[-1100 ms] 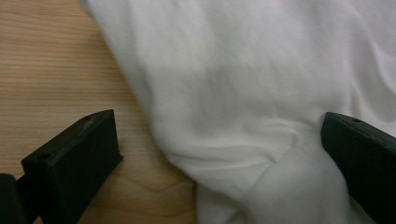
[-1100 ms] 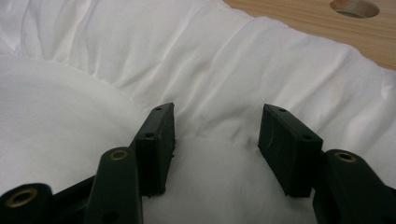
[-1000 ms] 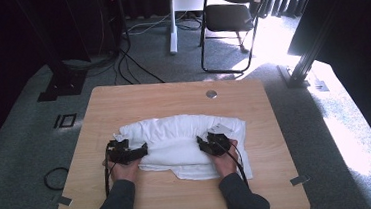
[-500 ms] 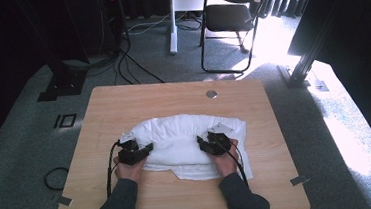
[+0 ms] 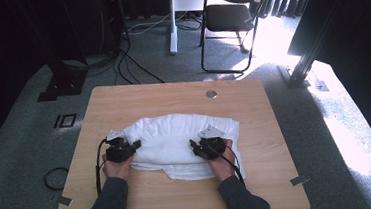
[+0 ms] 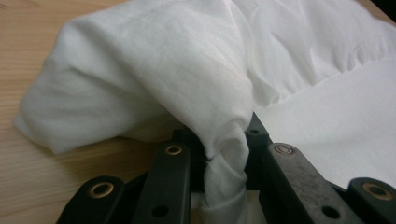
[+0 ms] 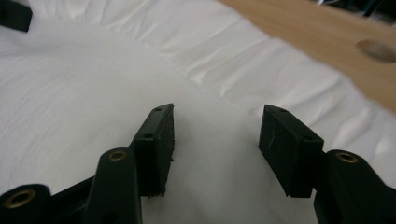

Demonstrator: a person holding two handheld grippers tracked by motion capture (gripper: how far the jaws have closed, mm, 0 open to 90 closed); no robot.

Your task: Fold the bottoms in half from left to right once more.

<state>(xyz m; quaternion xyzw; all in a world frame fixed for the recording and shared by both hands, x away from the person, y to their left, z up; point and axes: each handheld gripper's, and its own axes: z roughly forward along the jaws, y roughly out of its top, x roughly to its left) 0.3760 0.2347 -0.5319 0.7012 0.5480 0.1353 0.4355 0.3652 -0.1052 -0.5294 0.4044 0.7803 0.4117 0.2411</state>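
A white cloth (image 5: 176, 135) lies folded and rumpled across the middle of the wooden table (image 5: 172, 93). My left gripper (image 5: 134, 145) is at the cloth's left edge. In the left gripper view its jaws (image 6: 222, 140) have just been closing and are shut on a twisted bunch of the cloth (image 6: 154, 70), which drapes up and over them. My right gripper (image 5: 197, 146) rests on the right part of the cloth. In the right gripper view the gripper (image 7: 217, 116) is open just above the flat cloth (image 7: 70, 93), with nothing between the pads.
A round hole (image 5: 211, 94) sits in the table's far side, also seen as the hole (image 7: 376, 50) past the cloth. A folding chair (image 5: 231, 15) and floor cables (image 5: 135, 63) lie beyond the table. Bare wood surrounds the cloth.
The left gripper has closed on the cloth's left edge and raised it slightly. The right gripper has shifted only a little and stays open.
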